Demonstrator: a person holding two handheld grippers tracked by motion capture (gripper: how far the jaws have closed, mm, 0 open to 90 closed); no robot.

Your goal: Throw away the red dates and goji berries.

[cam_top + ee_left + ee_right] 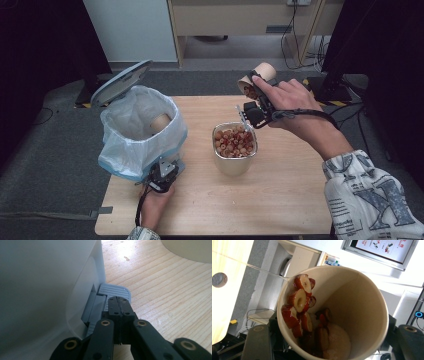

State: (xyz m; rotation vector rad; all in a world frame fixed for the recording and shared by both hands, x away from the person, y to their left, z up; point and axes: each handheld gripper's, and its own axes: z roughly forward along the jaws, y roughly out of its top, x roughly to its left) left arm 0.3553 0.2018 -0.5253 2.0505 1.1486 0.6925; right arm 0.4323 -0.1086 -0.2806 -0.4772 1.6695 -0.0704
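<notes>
Right gripper (253,95): jaws clamped on tan paper cup (257,79), tipped above square metal container (235,148) of red-and-cream dried jujube slices (300,300); slices cling at cup's lip; left gripper (164,172): jaws closed together, empty, pressing grey ribbed pedal (115,291) of white bag-lined pedal bin (141,131) at wooden table (280,200) edge, lid raised.

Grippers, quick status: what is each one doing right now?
Left gripper: shut, holding nothing, fingers pressed on the bin's pedal.
Right gripper: shut on the paper cup, tipped with red date slices at its rim.
</notes>
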